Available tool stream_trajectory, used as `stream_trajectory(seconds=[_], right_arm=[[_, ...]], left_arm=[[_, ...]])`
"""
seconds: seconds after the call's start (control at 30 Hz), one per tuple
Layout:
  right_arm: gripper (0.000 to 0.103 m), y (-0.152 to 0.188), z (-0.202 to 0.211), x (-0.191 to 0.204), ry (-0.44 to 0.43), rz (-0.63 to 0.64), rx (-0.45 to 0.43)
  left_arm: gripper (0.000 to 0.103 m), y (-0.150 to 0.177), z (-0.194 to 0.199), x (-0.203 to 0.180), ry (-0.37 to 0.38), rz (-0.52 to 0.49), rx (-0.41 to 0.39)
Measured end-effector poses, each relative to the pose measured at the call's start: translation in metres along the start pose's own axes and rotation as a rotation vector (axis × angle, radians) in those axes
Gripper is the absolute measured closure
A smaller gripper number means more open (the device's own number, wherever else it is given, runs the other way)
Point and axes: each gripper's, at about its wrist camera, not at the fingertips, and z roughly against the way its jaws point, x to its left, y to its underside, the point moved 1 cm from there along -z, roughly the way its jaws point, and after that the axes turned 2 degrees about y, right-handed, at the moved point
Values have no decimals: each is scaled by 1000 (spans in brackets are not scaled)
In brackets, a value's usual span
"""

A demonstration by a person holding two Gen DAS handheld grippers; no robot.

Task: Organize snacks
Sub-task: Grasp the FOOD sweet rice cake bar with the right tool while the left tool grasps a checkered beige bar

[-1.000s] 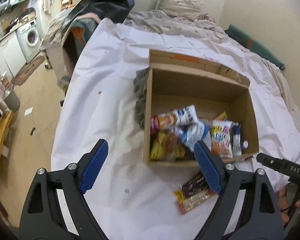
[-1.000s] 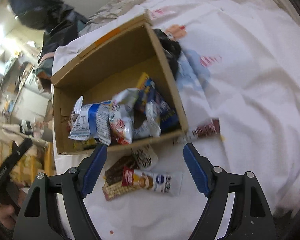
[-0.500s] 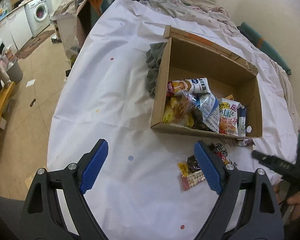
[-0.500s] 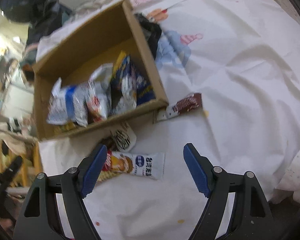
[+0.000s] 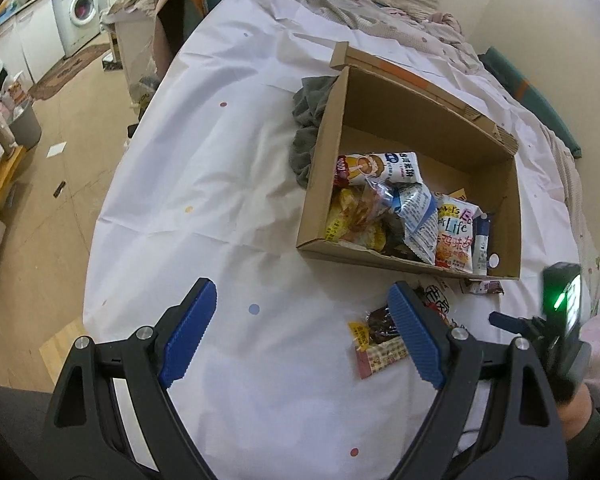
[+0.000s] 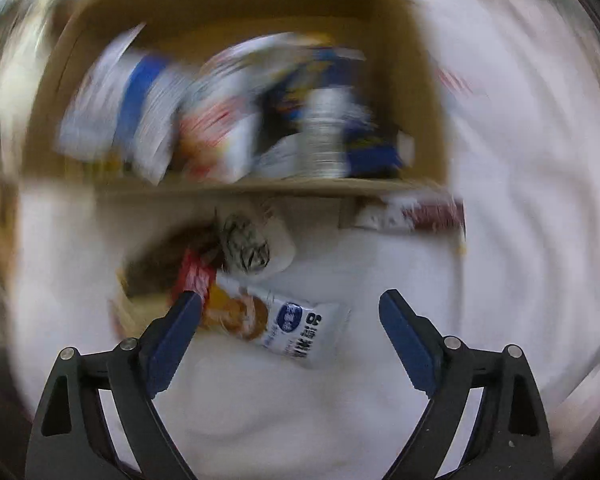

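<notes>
A cardboard box (image 5: 320, 184) on the white sheet holds several snack packets (image 5: 412, 208). Loose packets lie in front of it: a brown-and-checked bar (image 5: 380, 344), a white-and-orange packet (image 6: 276, 320) and a round white packet (image 6: 252, 244). My left gripper (image 5: 300, 332) hangs open over bare sheet, left of the loose bar. The right wrist view is blurred by motion; my right gripper (image 6: 290, 312) hovers just above the white-and-orange packet, its jaws opening, with the packet between them and not pressed. The right gripper's body (image 5: 560, 320) shows at the left view's right edge.
A grey cloth (image 5: 308, 120) lies against the box's left side. A brown wrapper (image 5: 484, 286) sits at the box's front right corner. The bed's edge (image 5: 100, 240) drops to a wooden floor on the left, with a washing machine (image 5: 80, 8) beyond.
The right gripper has dropped and rolled toward the loose packets, which now loom larger, and its jaws have widened. The left gripper has sunk slightly and tilted, so the box sits further right.
</notes>
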Motion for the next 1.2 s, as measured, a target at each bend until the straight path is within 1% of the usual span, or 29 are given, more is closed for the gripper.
stream_trajectory(seconds=[0.07, 0.13, 0.17, 0.2, 0.27, 0.3, 0.33, 0.37, 0.4, 0.43, 0.5, 0.63, 0.7, 0.83, 0.87, 0.9, 0.97, 1.03, 1.1, 1.17, 1.2], right_arm=[[10, 3, -11, 17, 12, 113, 27], [11, 3, -23, 27, 64, 186, 41], [11, 2, -27, 32, 91, 228, 33], [12, 0, -28, 35, 85, 245, 26], [16, -4, -26, 38, 53, 257, 16], [26, -6, -26, 40, 35, 259, 18], [39, -6, -25, 40, 8, 258, 28], [46, -5, -24, 40, -9, 256, 37], [61, -4, -22, 40, -14, 259, 44], [69, -2, -20, 40, -17, 267, 51], [69, 6, -14, 37, -28, 260, 64], [70, 17, 1, 22, -108, 174, 69], [70, 15, 9, 13, -157, 117, 67], [70, 15, 31, -11, -237, -11, 21], [70, 15, 42, -19, -261, -54, -9], [70, 19, 49, -40, -280, -90, -36], [70, 19, 69, -54, -299, -169, -91], [69, 21, 80, -73, -303, -258, -144], [69, 23, 79, -88, -306, -335, -167], [69, 24, 77, -97, -297, -377, -165], [69, 25, 76, -98, -301, -394, -167]], left_arm=[[17, 0, -4, 1, 11, 18, 19], [17, 2, -9, -2, 32, 27, 47], [17, 4, -13, -4, 48, 24, 69], [17, 6, -16, -7, 60, 19, 88], [17, 8, -18, -11, 56, 4, 93], [17, 8, -18, -12, 47, -6, 90], [17, 9, -19, -13, 39, -13, 88], [17, 8, -19, -12, 34, -13, 87], [17, 8, -19, -10, 34, -7, 88], [17, 9, -20, -8, 35, 0, 92], [17, 9, -21, -6, 33, 11, 99], [17, 10, -25, -6, 21, 4, 112], [17, 11, -27, -8, 24, 2, 122], [17, 15, -33, -17, 17, -38, 140], [17, 18, -37, -21, 17, -61, 157], [17, 22, -43, -26, 16, -90, 183], [17, 31, -54, -36, 16, -131, 233], [17, 45, -72, -52, 15, -204, 309], [17, 63, -90, -74, 16, -308, 368], [20, 78, -101, -94, 25, -406, 390], [27, 83, -104, -102, 31, -439, 390]])
